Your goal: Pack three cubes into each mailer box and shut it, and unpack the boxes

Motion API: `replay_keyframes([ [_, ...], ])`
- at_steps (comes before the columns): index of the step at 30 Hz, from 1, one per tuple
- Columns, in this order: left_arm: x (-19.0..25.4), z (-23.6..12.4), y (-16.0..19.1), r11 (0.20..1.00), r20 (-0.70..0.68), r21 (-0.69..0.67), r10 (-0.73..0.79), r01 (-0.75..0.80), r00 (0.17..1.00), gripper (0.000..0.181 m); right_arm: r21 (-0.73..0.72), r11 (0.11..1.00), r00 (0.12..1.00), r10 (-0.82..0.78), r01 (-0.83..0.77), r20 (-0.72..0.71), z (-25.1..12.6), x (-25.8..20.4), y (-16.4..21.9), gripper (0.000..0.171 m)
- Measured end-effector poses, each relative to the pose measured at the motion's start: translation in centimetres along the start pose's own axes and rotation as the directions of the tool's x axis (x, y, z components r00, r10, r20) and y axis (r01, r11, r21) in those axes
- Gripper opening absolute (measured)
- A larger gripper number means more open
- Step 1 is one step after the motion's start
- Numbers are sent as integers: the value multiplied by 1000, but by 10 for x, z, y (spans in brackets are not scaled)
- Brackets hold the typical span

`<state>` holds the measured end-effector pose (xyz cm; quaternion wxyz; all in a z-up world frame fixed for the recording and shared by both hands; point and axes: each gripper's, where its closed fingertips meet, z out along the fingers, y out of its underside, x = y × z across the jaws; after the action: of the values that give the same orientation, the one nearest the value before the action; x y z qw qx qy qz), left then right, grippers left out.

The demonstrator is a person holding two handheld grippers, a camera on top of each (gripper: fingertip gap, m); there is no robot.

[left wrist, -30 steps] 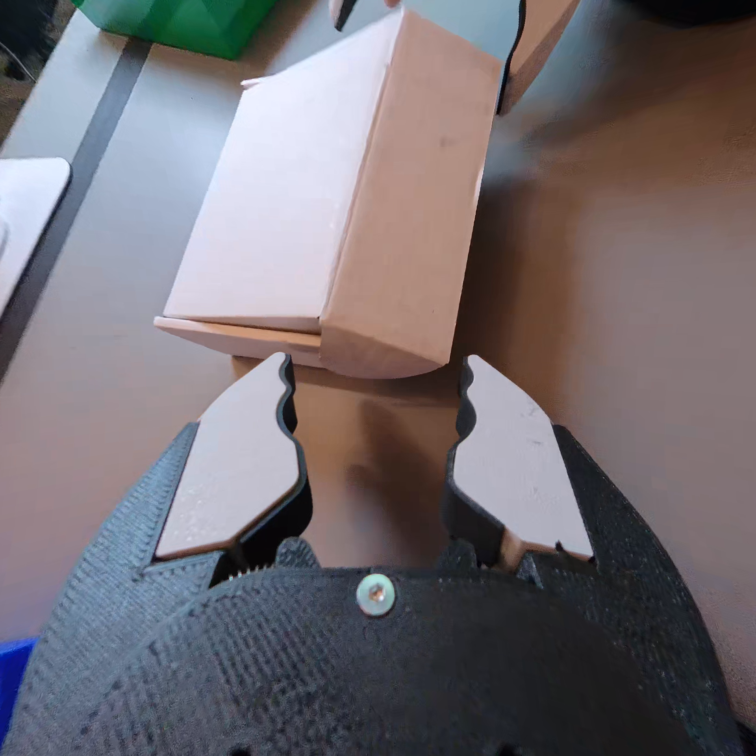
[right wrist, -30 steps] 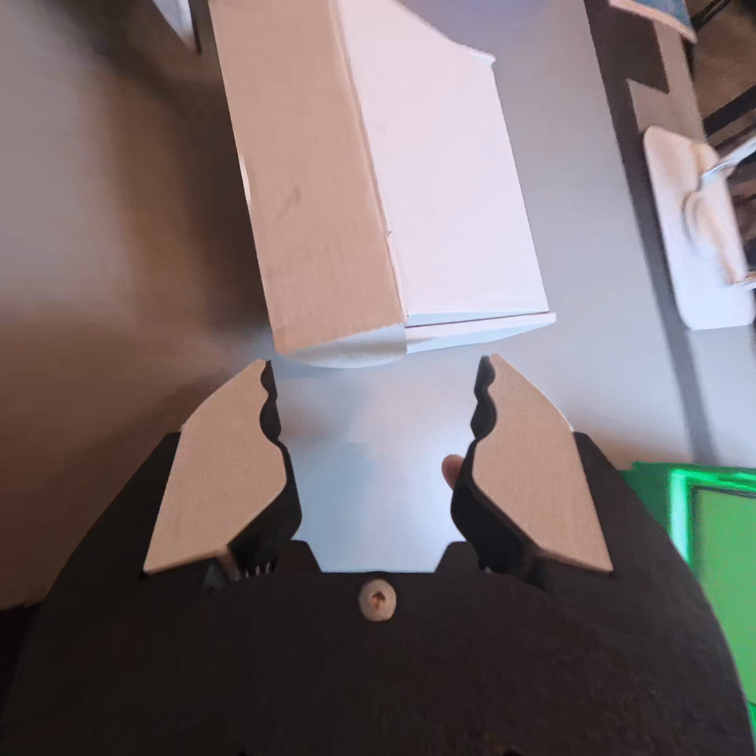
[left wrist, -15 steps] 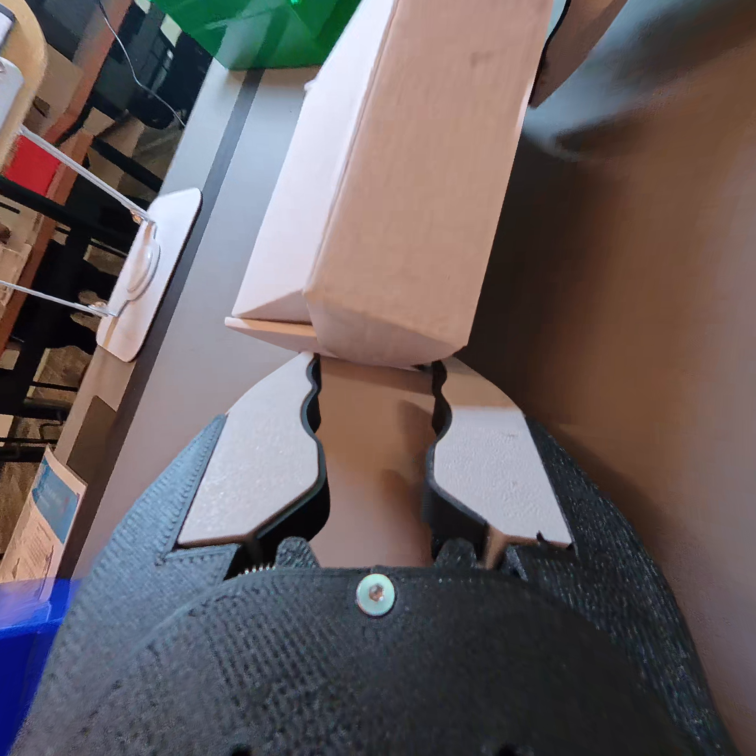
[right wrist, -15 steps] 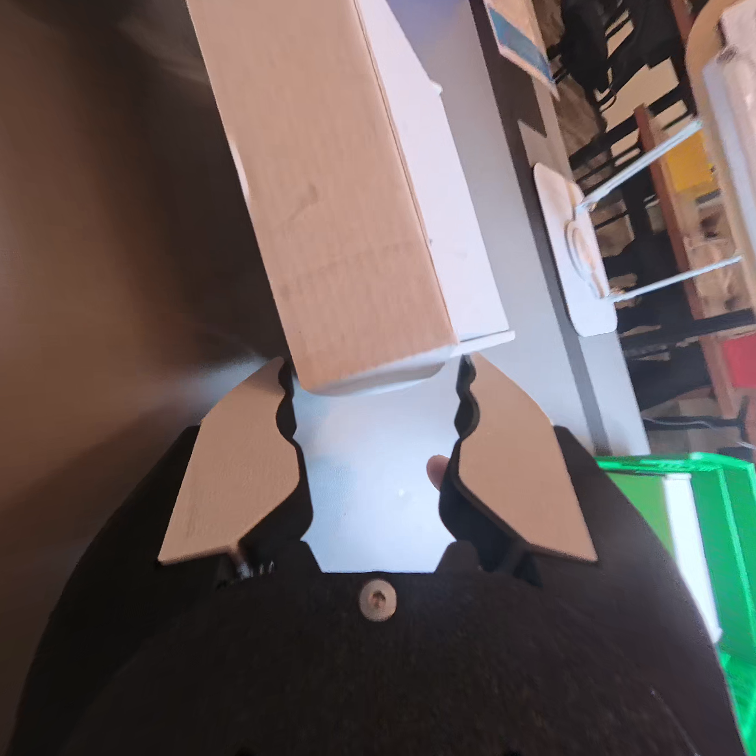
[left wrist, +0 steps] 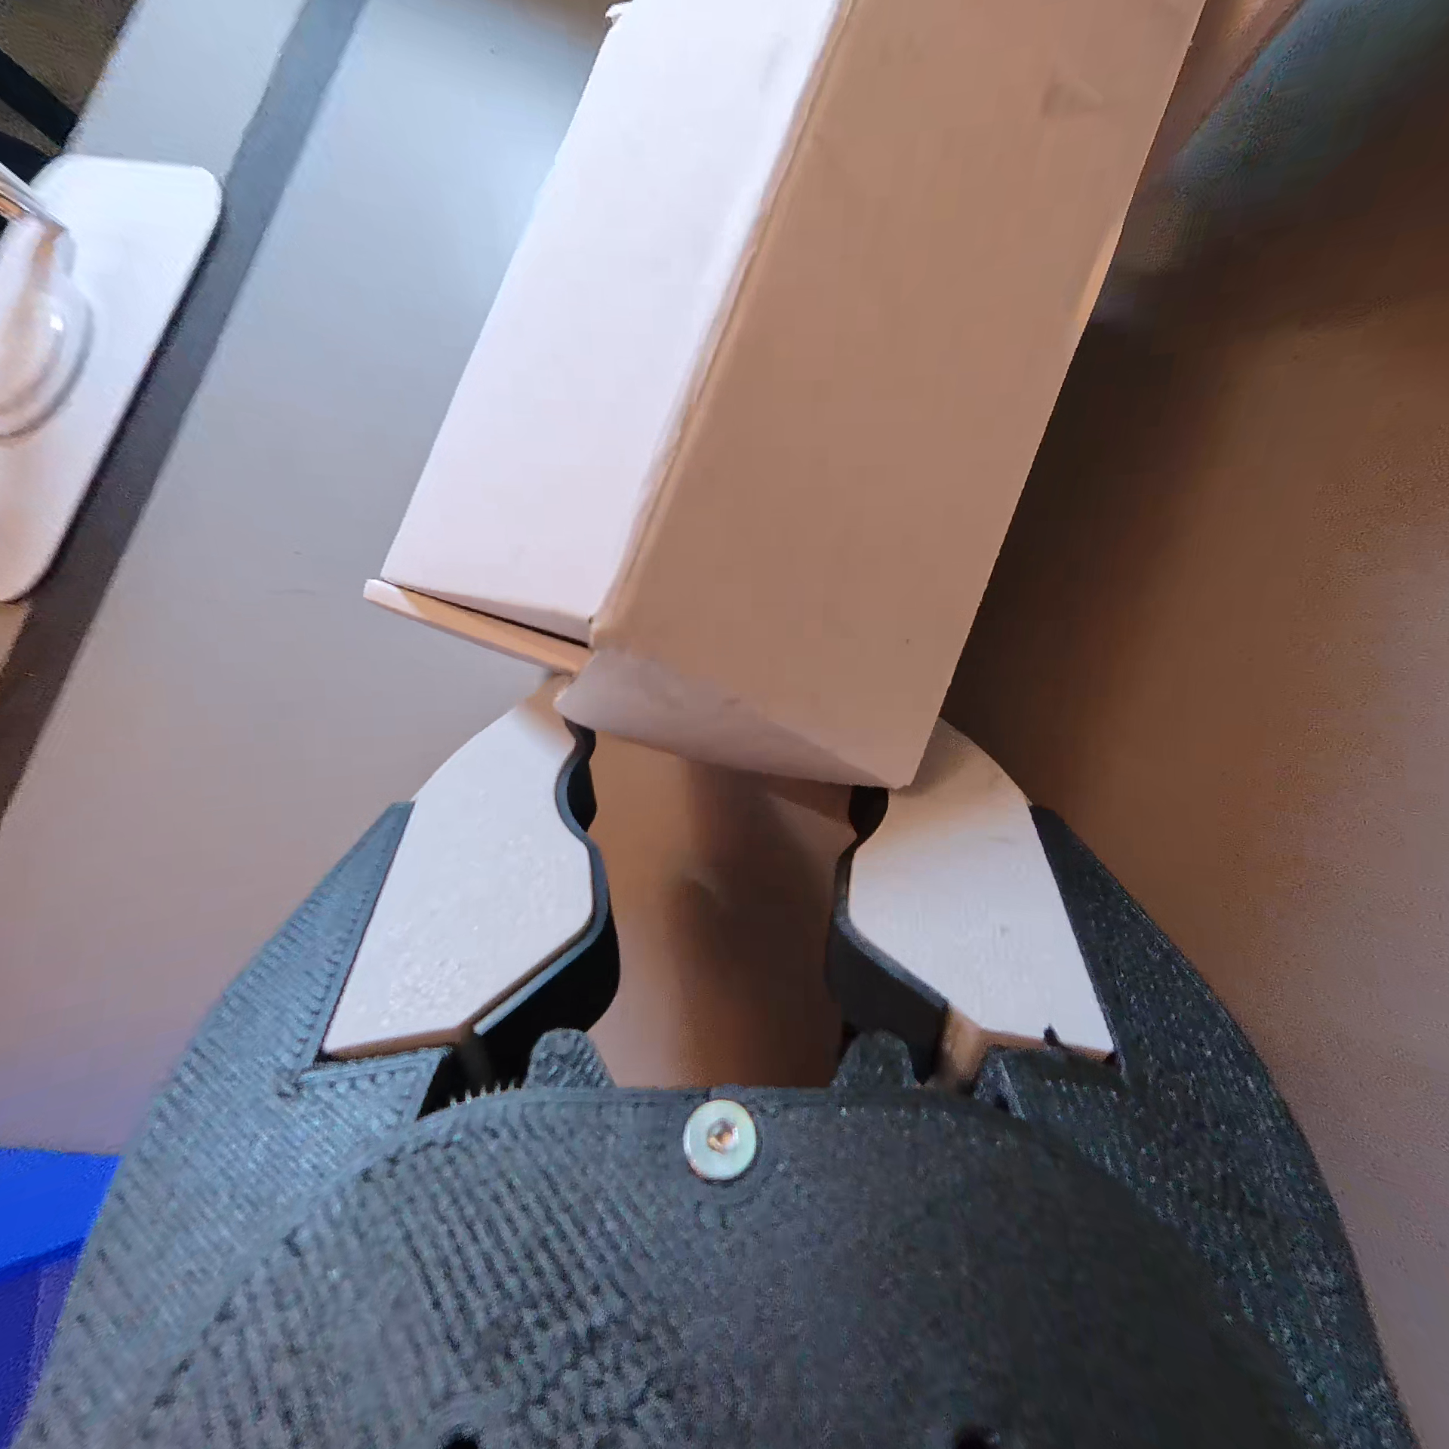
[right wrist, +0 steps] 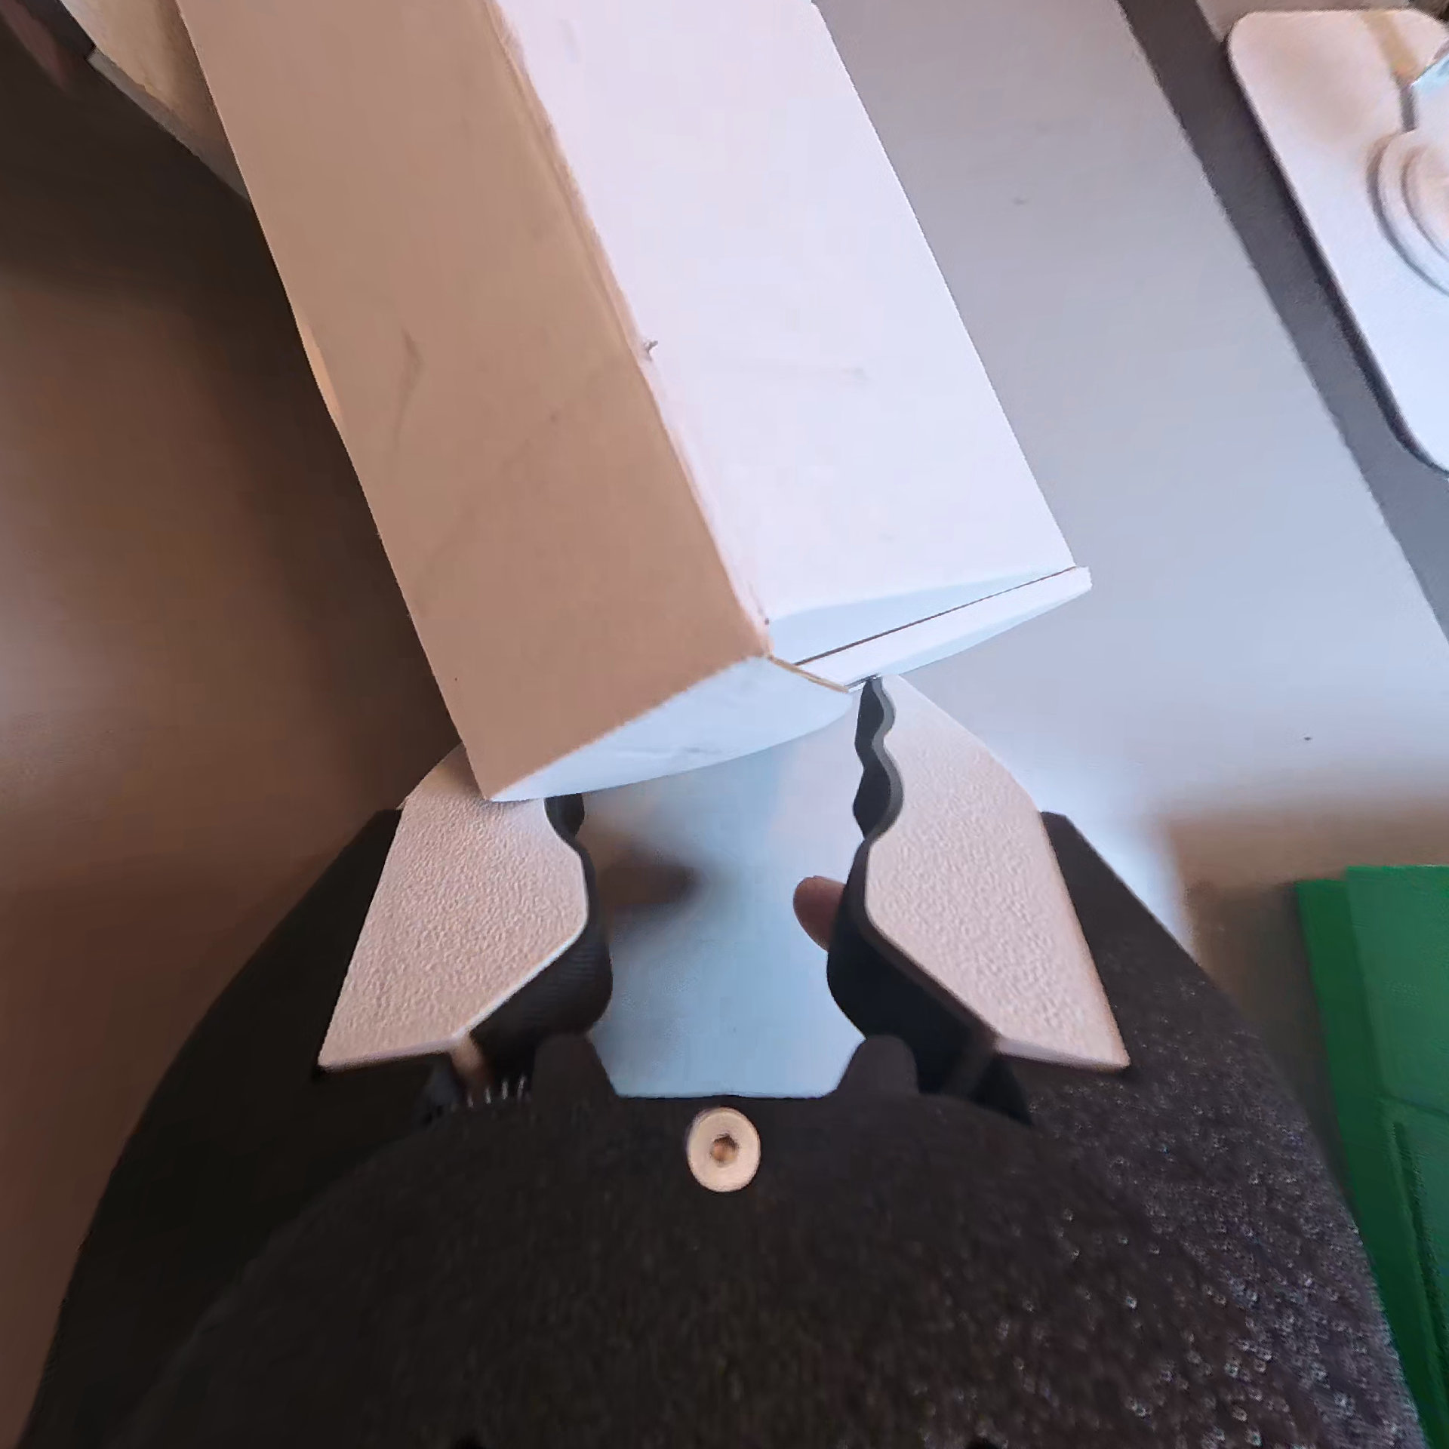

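Mailer box (left wrist: 784, 376): closed, white, on the grey table (left wrist: 235, 706), reaching toward 12 o'clock from both grippers.
Left gripper (left wrist: 725, 753): jaws apart, tips at the box's near end; clamping unclear.
Right gripper (right wrist: 690, 753): jaws apart at the opposite end; likewise unclear.
Green bin (right wrist: 1380, 1098): 4 o'clock, right view.

A white rounded pad (left wrist: 94, 345) bearing a clear glass piece (left wrist: 39, 353) lies on the grey table (left wrist: 235, 627), far left of the fingers. A blue bin (left wrist: 39, 1223) sits lower left; a green crate (right wrist: 1388, 1098) right.
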<state>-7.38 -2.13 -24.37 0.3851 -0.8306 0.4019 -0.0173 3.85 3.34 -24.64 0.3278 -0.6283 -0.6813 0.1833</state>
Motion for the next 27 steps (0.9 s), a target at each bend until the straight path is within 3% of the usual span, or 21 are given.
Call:
replay_keyframes([
  [1,5,-8,-3,999,-50,-25,-35,34,998,63,-13,1000,999,26,-25,37,-7,-4,-3,67],
  [4,24,-36,-19,980,-263,-92,-193,174,945,61,-105,984,962,166,-146,215,-35,-22,-11,67],
  [7,44,-59,-30,925,-472,-244,-377,293,797,59,-238,943,869,313,-234,384,-63,-37,-19,67],
  [10,58,-68,-34,879,-587,-375,-471,294,659,55,-377,896,792,402,-236,460,-77,-44,-18,67],
  [14,48,-52,-32,868,-600,-386,-493,311,631,55,-463,846,732,489,-265,474,-66,-37,-7,67],
  [17,40,-47,-32,901,-588,-308,-433,306,683,59,-445,838,691,525,-316,497,-60,-35,-5,67],
  [21,29,-42,-31,973,-508,-88,-227,211,831,76,-385,836,666,546,-391,508,-60,-26,-9,61],
  [23,22,-33,-29,994,-387,41,-75,98,919,89,-358,844,675,535,-399,509,-58,-25,-9,60],
  [27,14,-22,-35,973,-131,222,88,-57,988,110,-321,860,678,510,-396,529,-58,-33,-11,57],
])
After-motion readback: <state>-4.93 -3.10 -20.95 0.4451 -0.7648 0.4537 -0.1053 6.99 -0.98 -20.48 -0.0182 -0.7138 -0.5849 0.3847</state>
